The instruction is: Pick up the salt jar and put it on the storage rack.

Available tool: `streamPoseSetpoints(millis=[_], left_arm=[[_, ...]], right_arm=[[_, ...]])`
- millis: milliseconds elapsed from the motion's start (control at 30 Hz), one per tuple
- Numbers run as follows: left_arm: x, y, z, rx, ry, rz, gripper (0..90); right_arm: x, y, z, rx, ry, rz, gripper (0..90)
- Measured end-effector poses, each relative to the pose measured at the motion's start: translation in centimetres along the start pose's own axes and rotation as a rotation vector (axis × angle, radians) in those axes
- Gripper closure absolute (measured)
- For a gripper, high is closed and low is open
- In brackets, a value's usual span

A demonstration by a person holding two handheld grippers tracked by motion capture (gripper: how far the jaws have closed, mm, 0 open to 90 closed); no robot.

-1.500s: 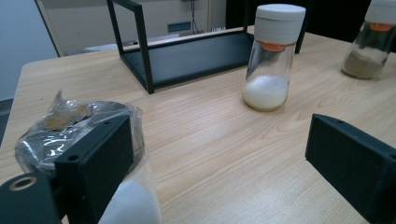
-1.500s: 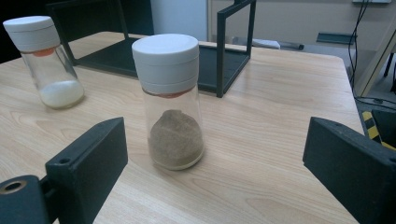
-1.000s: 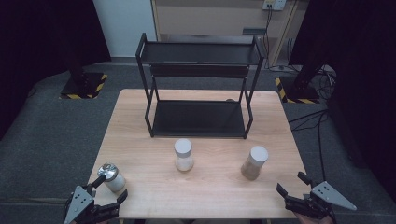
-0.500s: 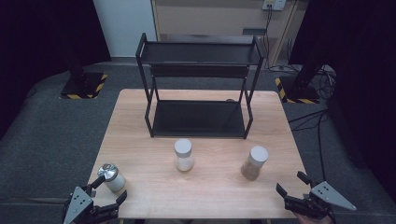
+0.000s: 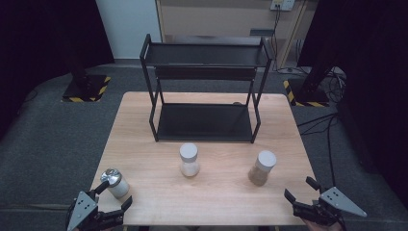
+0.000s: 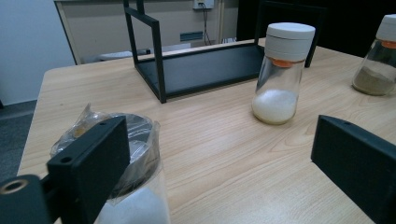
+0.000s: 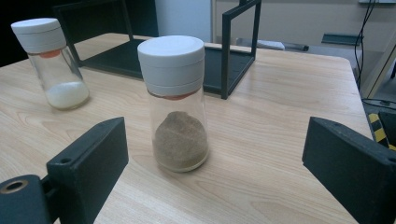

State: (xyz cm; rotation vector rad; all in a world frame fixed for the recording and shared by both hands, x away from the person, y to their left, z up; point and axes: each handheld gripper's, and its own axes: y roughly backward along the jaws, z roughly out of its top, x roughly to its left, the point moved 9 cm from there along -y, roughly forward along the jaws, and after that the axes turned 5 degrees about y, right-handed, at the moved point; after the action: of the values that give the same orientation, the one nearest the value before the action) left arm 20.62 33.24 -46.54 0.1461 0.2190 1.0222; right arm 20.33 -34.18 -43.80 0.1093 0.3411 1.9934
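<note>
Three jars stand on the wooden table. A white-lidded jar of white powder is near the middle. To its right stands a white-lidded jar of brown powder. A third jar with plastic wrap over its shiny top sits at the front left. My left gripper is open, its jaws on either side of the wrapped jar, which stands close against one jaw. My right gripper is open just short of the brown jar.
A black two-level metal rack stands at the back of the table, both shelves bare. Grey floor surrounds the table, with stand bases and cables beyond the far corners.
</note>
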Motion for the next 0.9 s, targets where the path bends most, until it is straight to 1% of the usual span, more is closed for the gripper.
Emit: streamPoseSetpoints(millis=[100,267,300,400,433,600,633,667,700,733,800,833,900], left_arm=[[0.0,0.0,0.3,0.011,0.002,0.001,2.1],[0.0,0.1,0.7,0.012,0.005,-0.001,1.6],[0.1,0.1,1.1,0.022,0.012,-0.005,1.2],[0.3,0.2,1.6,0.027,0.013,-0.005,1.0],[0.4,0.3,1.8,0.031,0.016,-0.007,1.0],[1.0,0.5,2.9,0.056,0.001,0.004,1.0],[1.0,0.5,2.9,0.056,0.001,0.004,0.9],[1.3,0.5,3.3,0.063,-0.001,0.003,1.0],[1.3,0.5,3.3,0.063,-0.001,0.003,1.0],[1.6,0.5,3.7,0.076,-0.001,0.004,1.0],[1.7,0.5,3.9,0.079,0.004,0.000,1.2],[2.1,0.5,4.3,0.092,-0.002,0.005,1.2],[2.3,0.4,4.4,0.098,-0.004,0.005,1.2]], right_arm=[[0.0,0.0,0.0,0.000,0.000,0.000,7.0],[0.0,-0.1,0.0,0.001,-0.001,-0.002,7.0],[0.0,-0.1,0.0,0.002,-0.003,-0.002,7.0],[0.0,-0.1,0.0,0.002,-0.002,-0.001,7.0],[0.0,-0.1,0.0,0.003,-0.003,0.000,7.0],[-0.1,-0.2,-0.1,0.002,-0.005,0.001,7.1],[-0.1,-0.2,-0.1,0.002,-0.005,0.001,7.1],[-0.1,-0.2,-0.1,0.002,-0.004,0.001,7.0],[-0.1,-0.1,-0.1,0.002,-0.005,0.001,7.0],[-0.1,-0.1,-0.1,0.002,-0.005,0.000,7.0],[-0.1,-0.1,-0.1,0.002,-0.004,0.000,7.1],[-0.1,-0.1,-0.1,0.002,-0.005,0.000,7.1],[-0.1,-0.1,-0.1,0.002,-0.005,0.000,7.1]])
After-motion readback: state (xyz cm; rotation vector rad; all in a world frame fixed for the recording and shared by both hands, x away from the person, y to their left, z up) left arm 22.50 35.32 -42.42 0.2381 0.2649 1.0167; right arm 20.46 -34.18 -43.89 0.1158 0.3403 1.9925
